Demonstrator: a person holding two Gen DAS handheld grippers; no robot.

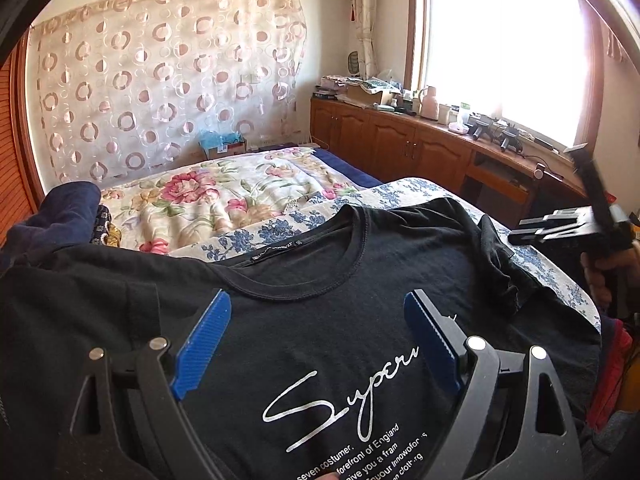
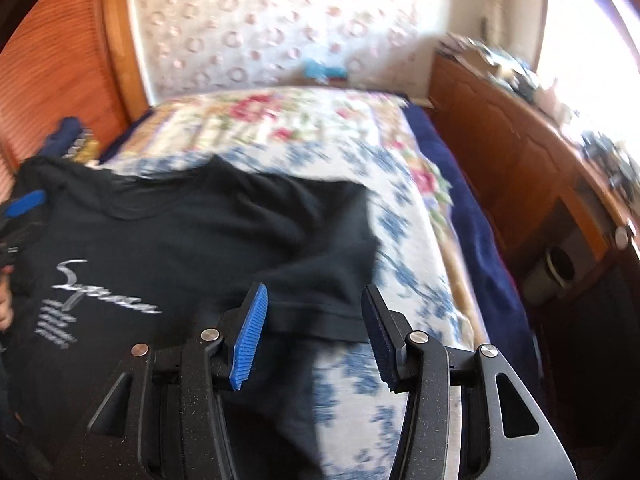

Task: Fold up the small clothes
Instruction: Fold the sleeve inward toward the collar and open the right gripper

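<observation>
A black T-shirt [image 1: 400,248] with white script print lies face up on a blue-flowered cloth [image 1: 280,232] on the bed, collar toward the far wall. My left gripper [image 1: 318,296] hangs open and wide over its chest, just below the collar, with nothing pinched. In the right wrist view the shirt [image 2: 200,232] fills the left half. Its right sleeve [image 2: 328,312] lies flat with the hem between the blue pads of my right gripper [image 2: 314,288], which stands open, pads clear of the cloth. The right gripper [image 1: 560,224] also shows at the shirt's right edge, a hand below it.
A pink-flowered quilt [image 1: 208,196] covers the far part of the bed. Dark clothes [image 1: 60,212] are piled at the left. A wooden cabinet [image 1: 400,136] with cluttered top runs along the right under a bright window. A wooden panel [image 2: 60,80] stands at the left.
</observation>
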